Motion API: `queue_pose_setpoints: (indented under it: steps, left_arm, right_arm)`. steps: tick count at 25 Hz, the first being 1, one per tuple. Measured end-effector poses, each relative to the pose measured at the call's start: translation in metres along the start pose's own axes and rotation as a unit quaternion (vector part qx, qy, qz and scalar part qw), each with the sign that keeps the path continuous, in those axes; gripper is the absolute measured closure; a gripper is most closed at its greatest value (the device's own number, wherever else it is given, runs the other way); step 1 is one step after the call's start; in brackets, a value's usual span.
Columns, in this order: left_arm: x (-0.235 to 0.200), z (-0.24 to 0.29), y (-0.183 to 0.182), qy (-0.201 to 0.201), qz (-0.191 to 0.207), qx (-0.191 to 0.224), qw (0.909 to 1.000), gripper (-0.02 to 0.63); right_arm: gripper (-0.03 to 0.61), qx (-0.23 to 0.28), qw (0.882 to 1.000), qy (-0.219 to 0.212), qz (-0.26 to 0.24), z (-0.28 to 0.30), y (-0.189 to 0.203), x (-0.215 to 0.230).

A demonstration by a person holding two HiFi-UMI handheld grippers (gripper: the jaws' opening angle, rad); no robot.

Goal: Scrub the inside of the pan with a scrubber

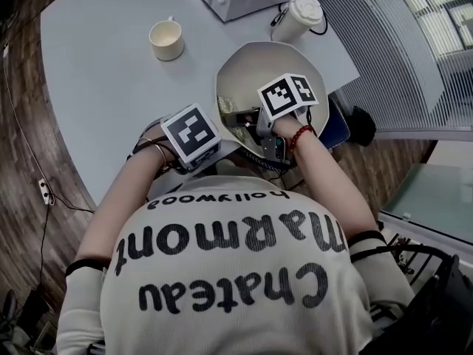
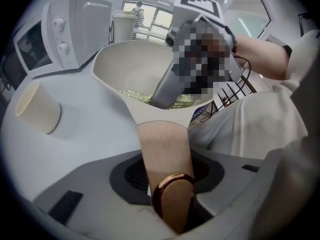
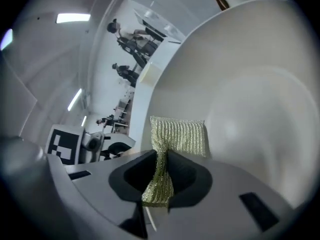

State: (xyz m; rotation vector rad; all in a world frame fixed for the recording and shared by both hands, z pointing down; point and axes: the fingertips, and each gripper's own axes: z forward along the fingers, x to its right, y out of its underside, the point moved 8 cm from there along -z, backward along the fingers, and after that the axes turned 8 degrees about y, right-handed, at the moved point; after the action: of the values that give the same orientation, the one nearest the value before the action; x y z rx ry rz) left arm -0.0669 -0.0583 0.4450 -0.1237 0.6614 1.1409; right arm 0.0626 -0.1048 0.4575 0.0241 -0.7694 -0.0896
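at the near edge of a grey desk [image 1: 96,72], i work a cream pan [image 1: 275,69] with both hands. it sits with its bowl away from me and its handle [image 2: 162,144] pointing back at my chest. that puts the handle in reach of one hand and the open bowl in reach of the other.

my left tongs [image 2: 167,184] are clamped on the far end of that wood-toned handle, just by its copper-coloured ring, jaws roughly half apart because the handle fills them. i judge this grip is there to brace the pan, so it does not slide or turn while i rub. whether the pan rests flat or is raised a little, i cannot tell.

my right tongs [image 3: 160,166] reach down into the bowl and pinch a gold mesh scrubber [image 3: 180,134] hard at its waist, jaws nearly together with only the bunched mesh between them. the free end fans out ahead of the jaws and appears to lie against the pan's inner wall, low on the side nearest me. that is where the task's scrubbing belongs. pinched this way, the scrubber's broad part is left free to meet the surface.

a pale cup [image 1: 166,39], a lidded tumbler [image 1: 299,17] and a white microwave [image 2: 65,31] stand behind the pan, well apart from the work.
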Motion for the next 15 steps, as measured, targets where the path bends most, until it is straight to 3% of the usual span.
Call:
queue_pose_setpoints:
  steps: [4, 8, 12, 15]
  left_arm:
    - [-0.001, 0.0, -0.001, -0.001, 0.003, 0.004, 1.0, 0.44]
    - [-0.002, 0.001, -0.001, 0.001, 0.002, 0.002, 1.0, 0.44]
    - [-0.001, 0.002, -0.001, 0.0, 0.001, 0.001, 1.0, 0.44]
    - [-0.002, 0.002, -0.001, 0.001, 0.0, 0.002, 1.0, 0.44]
  right_arm:
    - [0.508, -0.007, 0.999, 0.03, 0.009, 0.005, 0.001, 0.012]
    - [0.508, -0.031, 0.994, 0.1, -0.03, 0.008, 0.005, 0.022]
    - [0.508, -0.087, 0.972, 0.203, -0.075, 0.006, 0.015, 0.04]
    - [0.508, -0.11, 0.962, 0.235, -0.089, 0.003, 0.019, 0.047]
